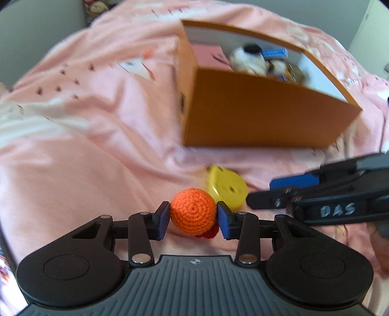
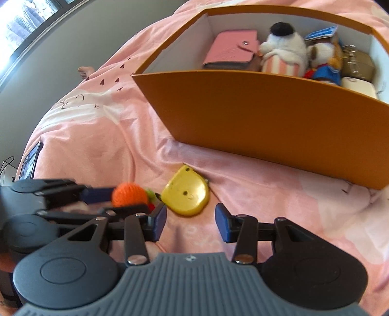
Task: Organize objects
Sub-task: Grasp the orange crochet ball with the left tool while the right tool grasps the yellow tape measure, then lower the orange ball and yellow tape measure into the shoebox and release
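My left gripper (image 1: 193, 218) is shut on an orange crocheted ball (image 1: 192, 212) with red and green trim, held just above the pink bedspread. The ball also shows in the right wrist view (image 2: 130, 195), between the left gripper's fingers. A yellow tape measure (image 2: 186, 194) lies on the bedspread just beyond it, also in the left wrist view (image 1: 227, 188). My right gripper (image 2: 190, 223) is open and empty, just short of the tape measure. An orange box (image 2: 267, 116) stands behind, holding a pink wallet (image 2: 229, 48), plush toys (image 2: 284, 52) and other small items.
The pink bedspread (image 2: 97, 136) covers the whole surface, with folds and rises. A dark tablet or phone (image 2: 30, 161) lies at the far left edge. A window (image 2: 24, 21) is at upper left. The box's near wall (image 1: 262, 114) rises tall in front of both grippers.
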### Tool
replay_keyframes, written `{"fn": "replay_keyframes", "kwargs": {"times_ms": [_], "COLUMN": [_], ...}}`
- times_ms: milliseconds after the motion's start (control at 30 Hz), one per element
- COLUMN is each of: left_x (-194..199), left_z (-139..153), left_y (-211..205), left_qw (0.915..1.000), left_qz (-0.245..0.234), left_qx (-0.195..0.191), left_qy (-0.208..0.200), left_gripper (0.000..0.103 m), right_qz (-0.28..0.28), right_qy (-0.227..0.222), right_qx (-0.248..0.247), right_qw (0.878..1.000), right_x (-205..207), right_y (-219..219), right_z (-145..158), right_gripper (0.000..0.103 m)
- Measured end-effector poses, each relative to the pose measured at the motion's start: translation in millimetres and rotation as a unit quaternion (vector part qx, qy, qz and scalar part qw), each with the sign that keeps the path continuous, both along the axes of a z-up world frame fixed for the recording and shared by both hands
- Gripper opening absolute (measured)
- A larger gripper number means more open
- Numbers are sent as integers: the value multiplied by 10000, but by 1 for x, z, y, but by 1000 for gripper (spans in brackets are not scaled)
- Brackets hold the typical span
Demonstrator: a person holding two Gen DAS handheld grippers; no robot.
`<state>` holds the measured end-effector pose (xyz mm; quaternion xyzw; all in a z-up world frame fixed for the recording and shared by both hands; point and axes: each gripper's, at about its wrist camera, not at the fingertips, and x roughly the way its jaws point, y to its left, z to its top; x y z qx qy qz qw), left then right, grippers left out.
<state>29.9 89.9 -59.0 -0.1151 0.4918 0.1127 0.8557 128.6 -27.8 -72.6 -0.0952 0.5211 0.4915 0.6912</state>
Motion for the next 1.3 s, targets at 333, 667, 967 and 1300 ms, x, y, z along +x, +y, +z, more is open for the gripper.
{"fn": "replay_keyframes", "kwargs": {"times_ms": [333, 667, 967, 1300], "left_x": [4, 6, 3, 26], "left_z": [-15, -19, 0, 68], "left_y": [20, 20, 15, -17], "left_qw": [9994, 9994, 9994, 9900], "left_qz": [316, 270, 182, -552], "left_qx": [45, 96, -108, 21], "left_qy": [130, 184, -260, -1298], "left_gripper": [47, 47, 47, 47], "right_qz": [-501, -539, -505, -538], "right_qy": [657, 836, 726, 7], "right_qx": [-172, -396, -112, 682], "right_qw": [9964, 9943, 9960, 9962], "right_x": [17, 18, 17, 25], "right_y": [38, 47, 29, -18], "right_z": [-25, -45, -19, 69], "right_gripper": [62, 59, 59, 59]}}
